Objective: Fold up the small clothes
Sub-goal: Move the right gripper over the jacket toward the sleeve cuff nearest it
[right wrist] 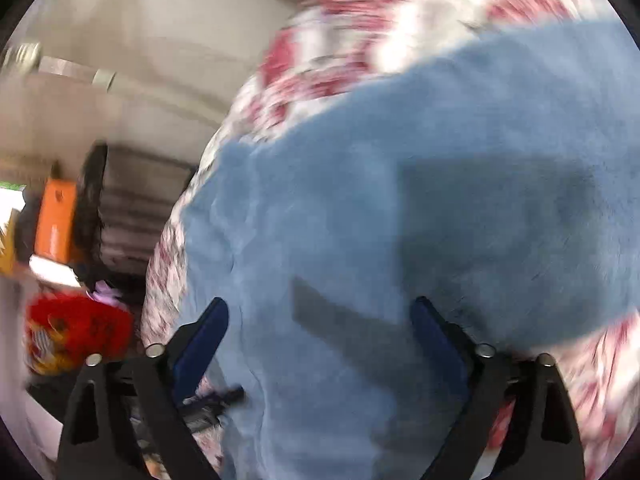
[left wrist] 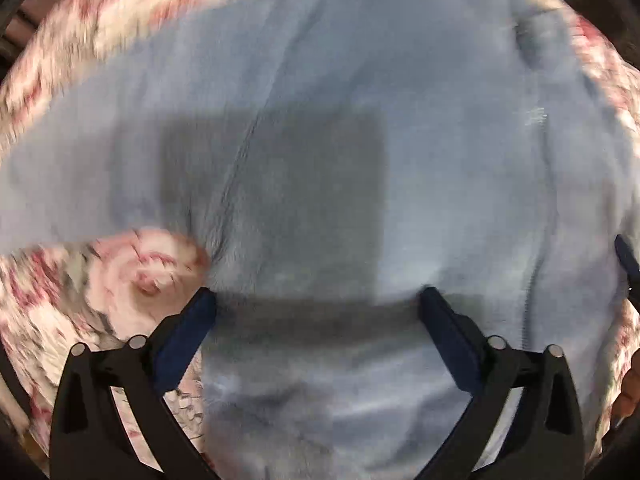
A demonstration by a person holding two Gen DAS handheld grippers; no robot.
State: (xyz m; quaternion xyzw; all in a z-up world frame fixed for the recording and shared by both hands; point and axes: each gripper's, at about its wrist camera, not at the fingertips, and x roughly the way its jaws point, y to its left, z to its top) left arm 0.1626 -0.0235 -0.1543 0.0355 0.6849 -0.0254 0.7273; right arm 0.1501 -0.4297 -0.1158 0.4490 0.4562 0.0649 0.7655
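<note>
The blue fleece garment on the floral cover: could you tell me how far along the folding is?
Early. Done: the blue fleece garment lies spread on the floral cover; no fold is visible. In hand: nothing; the left gripper and right gripper are open above it. Left: grasping an edge and every fold.

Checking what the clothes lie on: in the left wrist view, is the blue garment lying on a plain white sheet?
No, the blue garment lies on a cover with a pink and red flower pattern, not plain white.

Black hand-held gripper (left wrist: 316,300) frames, navy-blue finger pads (left wrist: 192,332), silver pins.
</note>
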